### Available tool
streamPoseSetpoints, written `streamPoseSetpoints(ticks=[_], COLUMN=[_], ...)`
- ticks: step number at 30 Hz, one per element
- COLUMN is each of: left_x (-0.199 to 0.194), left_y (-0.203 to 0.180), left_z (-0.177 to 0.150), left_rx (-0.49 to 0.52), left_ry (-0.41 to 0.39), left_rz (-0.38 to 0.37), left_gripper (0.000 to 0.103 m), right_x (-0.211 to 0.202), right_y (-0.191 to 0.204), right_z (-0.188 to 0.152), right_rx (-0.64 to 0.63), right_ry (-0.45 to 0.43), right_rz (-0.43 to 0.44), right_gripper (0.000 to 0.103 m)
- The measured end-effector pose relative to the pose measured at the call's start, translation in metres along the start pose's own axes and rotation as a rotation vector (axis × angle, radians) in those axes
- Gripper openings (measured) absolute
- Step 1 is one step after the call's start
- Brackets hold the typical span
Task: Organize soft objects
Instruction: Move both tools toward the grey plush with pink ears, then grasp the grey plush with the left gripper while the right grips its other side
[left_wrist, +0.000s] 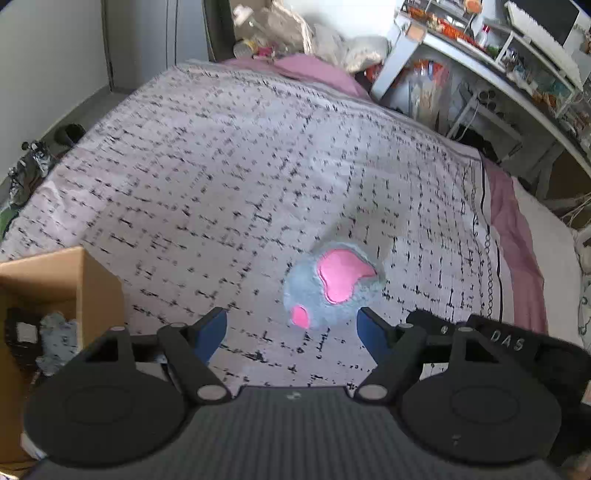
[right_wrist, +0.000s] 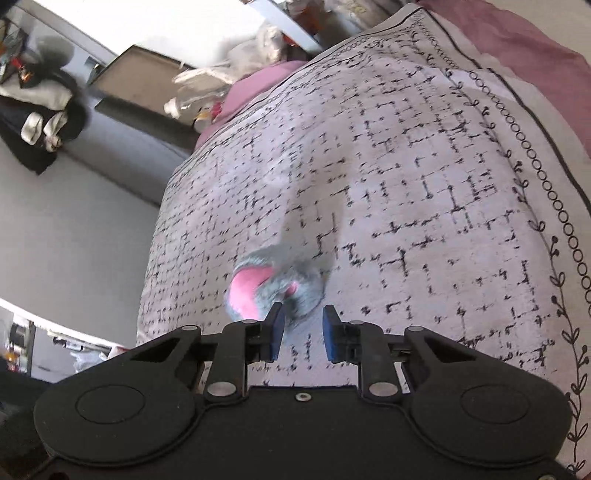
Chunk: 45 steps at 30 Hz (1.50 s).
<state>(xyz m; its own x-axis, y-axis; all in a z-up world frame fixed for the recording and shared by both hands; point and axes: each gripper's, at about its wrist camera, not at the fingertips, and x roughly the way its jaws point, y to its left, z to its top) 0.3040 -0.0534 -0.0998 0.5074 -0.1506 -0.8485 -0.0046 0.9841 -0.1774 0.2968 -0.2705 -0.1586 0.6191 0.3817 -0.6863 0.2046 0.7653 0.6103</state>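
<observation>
Right gripper (right_wrist: 302, 332) hovers over patterned bedspread (right_wrist: 424, 177), jaws parted with nothing between. Grey-pink plush toy (right_wrist: 273, 288) lies just beyond the fingertips, blurred.

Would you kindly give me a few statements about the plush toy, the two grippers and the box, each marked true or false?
1. The grey and pink plush toy lies on the patterned bedspread. True.
2. The left gripper is clamped on the plush toy. False: its fingers stand wide apart with the toy just ahead of them, ungripped.
3. A cardboard box sits at the left of the left wrist view. True.
4. The cardboard box holds nothing. False: a grey fabric item shows inside it.
5. The right gripper is shut. False: there is a clear gap between its blue pads, with the toy just beyond them.
</observation>
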Motion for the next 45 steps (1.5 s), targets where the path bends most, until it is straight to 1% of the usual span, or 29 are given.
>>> streamPoseSetpoints(ticks=[4,10,16,19,22,26,27,30,32,34,39,43,45], left_x=[0.019,0.045,0.073,0.080,0.081,0.082,0.083,0.088,0.092,0.095,0.098,0.096,0.094], left_y=[-0.008,-0.017,-0.028,-0.027,-0.025,-0.021,-0.019,-0.013,-0.010,-0.007,0.004,0.020,0.025], left_z=[0.000,-0.001,-0.002,0.003,0.008,0.017,0.019,0.025,0.029,0.031,0.035,0.040,0.042], left_rx=[0.009,0.003,0.020,0.023,0.043,0.075,0.077,0.058,0.045,0.038,0.028,-0.032,-0.047], left_ry=[0.035,0.074,0.111,0.107,0.077,0.050,0.042,0.029,0.023,0.015,0.017,0.026,0.028], left_rz=[-0.008,-0.022,-0.012,-0.003,0.004,-0.015,-0.023,-0.051,-0.050,-0.047,-0.087,-0.142,-0.152], left_gripper=[0.076,0.076,0.076,0.076,0.076,0.076,0.074,0.065,0.054,0.051,0.045,0.042,0.042], right_x=[0.008,0.009,0.021,0.027,0.034,0.043,0.046,0.052,0.056,0.061,0.075,0.080,0.081], right_y=[-0.004,-0.019,-0.029,-0.033,-0.033,-0.030,-0.029,-0.027,-0.025,-0.020,-0.012,-0.009,-0.008], right_z=[0.001,0.006,0.008,0.009,0.009,0.009,0.009,0.010,0.010,0.011,0.012,0.015,0.015], right_rx=[0.027,0.081,0.117,0.129,0.129,0.125,0.125,0.123,0.118,0.103,0.092,0.124,0.140], right_ry=[0.026,0.007,0.020,0.027,0.042,0.052,0.056,0.063,0.059,0.053,0.069,0.065,0.060], right_rz=[0.015,-0.022,-0.059,-0.064,-0.059,-0.052,-0.050,-0.038,-0.022,-0.006,0.042,0.087,0.105], right_gripper=[0.023,0.022,0.022,0.023,0.023,0.023,0.023,0.023,0.023,0.023,0.023,0.023,0.023])
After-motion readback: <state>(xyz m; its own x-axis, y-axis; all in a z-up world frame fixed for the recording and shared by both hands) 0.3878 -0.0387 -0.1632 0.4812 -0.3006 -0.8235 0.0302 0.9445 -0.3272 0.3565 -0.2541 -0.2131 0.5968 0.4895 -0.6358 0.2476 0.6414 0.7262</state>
